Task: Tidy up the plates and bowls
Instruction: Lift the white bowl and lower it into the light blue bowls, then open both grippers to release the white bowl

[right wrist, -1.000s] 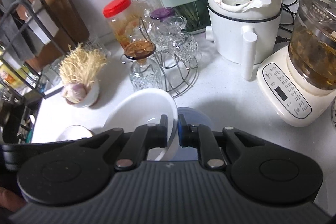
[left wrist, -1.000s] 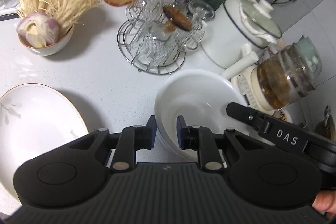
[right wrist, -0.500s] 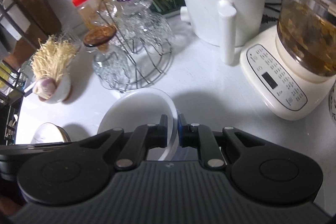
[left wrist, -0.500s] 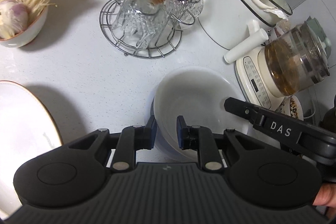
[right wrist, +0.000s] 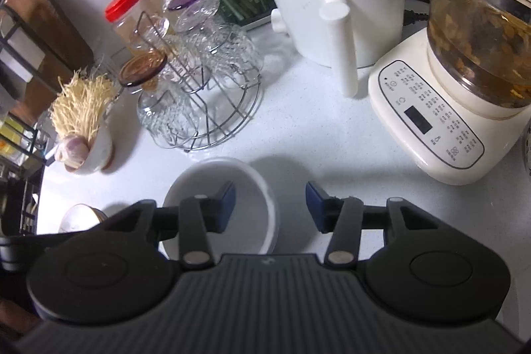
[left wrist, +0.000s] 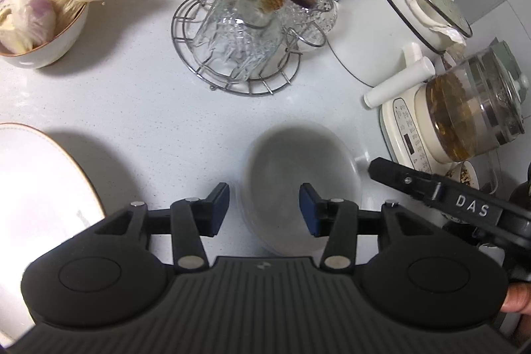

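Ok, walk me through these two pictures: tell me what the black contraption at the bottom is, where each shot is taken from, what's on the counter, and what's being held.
The black shapes are hand-held grippers, one in each of a person's hands, each with a camera looking out along its two fingers. One picture comes from the left gripper, the other from the right gripper. Both have just been opening and grip nothing now; the white bowl they flank sits on the white counter. Around it: a plate, a bowl of noodle-like strands, a wire rack of glasses, a white lidded pot, a glass kettle on a cream base and a red-lidded jar.
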